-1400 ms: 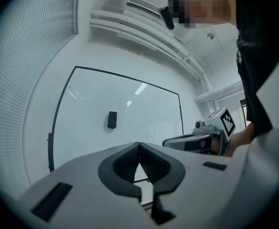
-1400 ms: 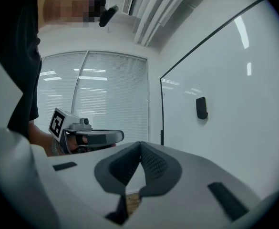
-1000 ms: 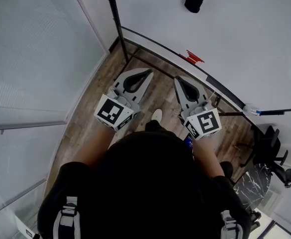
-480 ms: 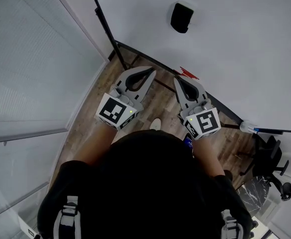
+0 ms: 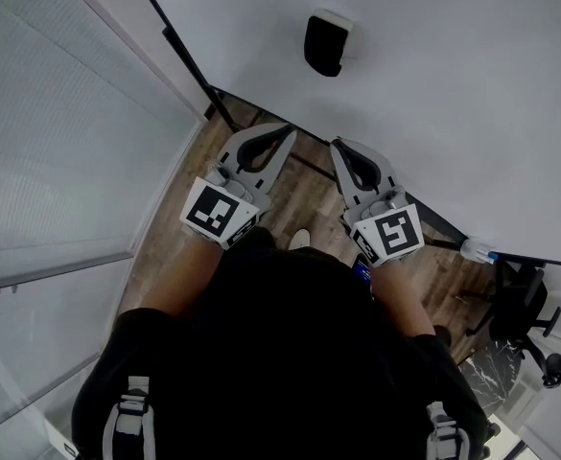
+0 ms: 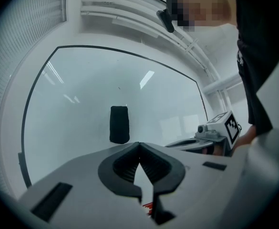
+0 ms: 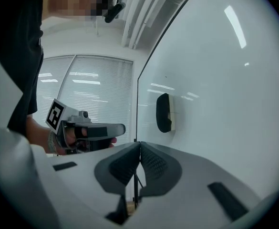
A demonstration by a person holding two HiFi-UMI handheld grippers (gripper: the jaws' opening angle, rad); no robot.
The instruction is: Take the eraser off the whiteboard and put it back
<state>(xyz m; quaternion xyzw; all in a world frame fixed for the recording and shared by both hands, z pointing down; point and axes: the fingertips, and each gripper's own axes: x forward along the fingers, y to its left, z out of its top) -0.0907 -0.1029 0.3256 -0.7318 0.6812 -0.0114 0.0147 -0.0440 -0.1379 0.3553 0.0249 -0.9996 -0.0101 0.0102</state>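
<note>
A black eraser [image 5: 323, 44] sticks on the whiteboard [image 5: 472, 84], ahead of both grippers and above their tips. My left gripper [image 5: 285, 134] is shut and empty, pointing level at the board. The left gripper view shows the eraser [image 6: 119, 124] upright just above and left of that gripper's [image 6: 139, 144] closed tips. My right gripper [image 5: 340, 147] is also shut with nothing in it. From the right gripper view, the eraser [image 7: 164, 112] appears edge-on, up and right of the touching tips [image 7: 139, 144]. Neither gripper touches the eraser.
A glass wall with blinds [image 5: 59, 161] runs along the left, meeting the whiteboard's black frame [image 5: 179, 51]. Wood floor [image 5: 189, 199] lies below. A marker [image 5: 477, 250] rests on the board's ledge at the right, and an office chair [image 5: 525, 305] stands beyond it.
Both grippers have moved together toward the whiteboard, staying shut. In the head view the eraser has drifted down and left, closer to the gripper tips.
</note>
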